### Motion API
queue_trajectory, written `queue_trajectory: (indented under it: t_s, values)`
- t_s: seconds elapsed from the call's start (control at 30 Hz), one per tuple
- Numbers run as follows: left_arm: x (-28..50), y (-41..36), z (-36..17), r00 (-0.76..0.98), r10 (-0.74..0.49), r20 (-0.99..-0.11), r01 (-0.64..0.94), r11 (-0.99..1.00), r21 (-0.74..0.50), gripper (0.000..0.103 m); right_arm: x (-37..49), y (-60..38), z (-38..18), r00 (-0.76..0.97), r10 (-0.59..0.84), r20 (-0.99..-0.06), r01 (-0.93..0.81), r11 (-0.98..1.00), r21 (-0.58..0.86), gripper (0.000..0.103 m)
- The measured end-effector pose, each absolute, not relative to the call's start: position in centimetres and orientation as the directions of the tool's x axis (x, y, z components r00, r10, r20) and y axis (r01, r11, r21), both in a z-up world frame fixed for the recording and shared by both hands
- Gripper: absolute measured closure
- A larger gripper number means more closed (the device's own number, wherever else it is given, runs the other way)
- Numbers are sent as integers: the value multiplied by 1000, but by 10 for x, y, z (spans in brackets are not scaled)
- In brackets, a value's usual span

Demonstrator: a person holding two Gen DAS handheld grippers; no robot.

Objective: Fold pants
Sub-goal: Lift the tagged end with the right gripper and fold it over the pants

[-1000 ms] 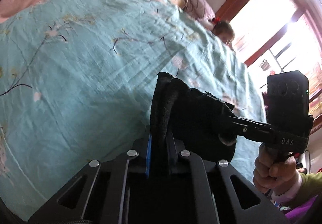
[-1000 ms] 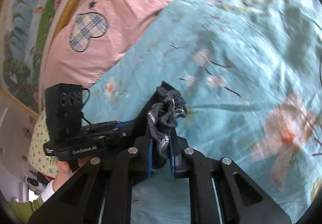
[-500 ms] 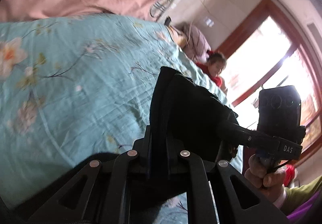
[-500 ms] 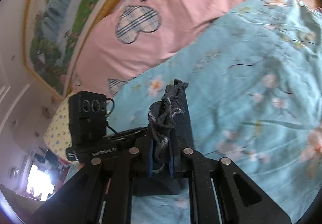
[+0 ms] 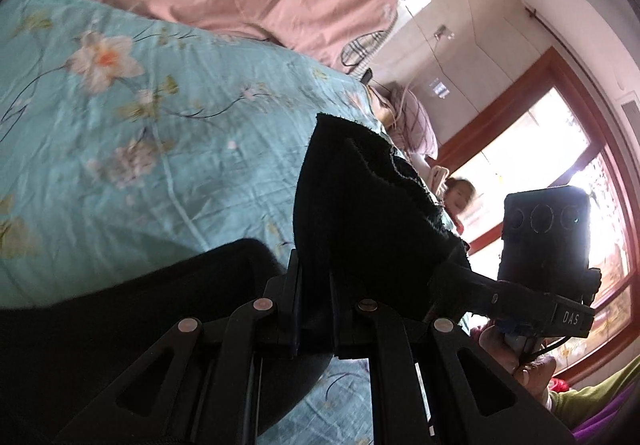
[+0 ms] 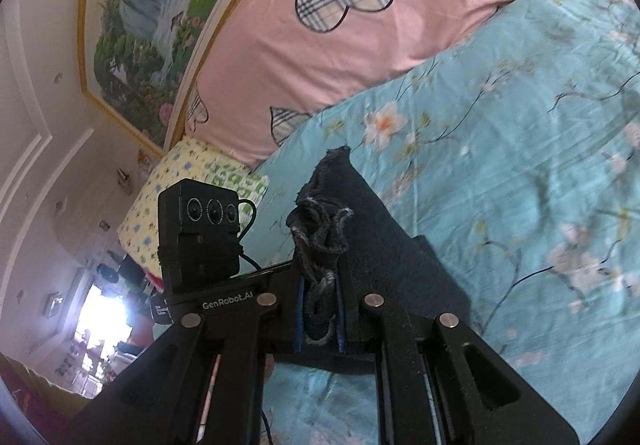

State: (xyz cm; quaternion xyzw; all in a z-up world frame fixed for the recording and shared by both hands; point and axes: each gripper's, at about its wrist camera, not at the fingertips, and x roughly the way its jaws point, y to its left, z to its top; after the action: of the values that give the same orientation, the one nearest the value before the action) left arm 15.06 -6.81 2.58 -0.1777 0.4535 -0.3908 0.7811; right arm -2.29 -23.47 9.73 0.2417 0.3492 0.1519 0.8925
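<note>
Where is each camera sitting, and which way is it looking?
Left wrist: on the left gripper, facing across the bed toward the window; shows the right gripper and hand.
Right wrist: on the right gripper, facing the pink pillow; shows the left gripper.
Shared: both see the pants, bed, pillow.

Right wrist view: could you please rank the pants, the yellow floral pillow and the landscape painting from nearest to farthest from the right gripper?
1. pants, clamped in the right gripper.
2. yellow floral pillow, beyond, upper left.
3. landscape painting, on the wall, far upper left.
</note>
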Motion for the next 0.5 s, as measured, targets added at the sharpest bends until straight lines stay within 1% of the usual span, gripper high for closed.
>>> queue_trajectory:
  t_s: [0.2, 0.5]
  values:
    - [144, -48, 11, 296, -764, -573, 401, 644, -652, 94, -14, -221, 80, 664, 477, -575, -120, 828, 548, 90]
    - [137, -22, -15, 303, -730, -612, 333, 683, -650, 93, -1, -206, 41, 604, 532, -594, -107, 792, 601, 90]
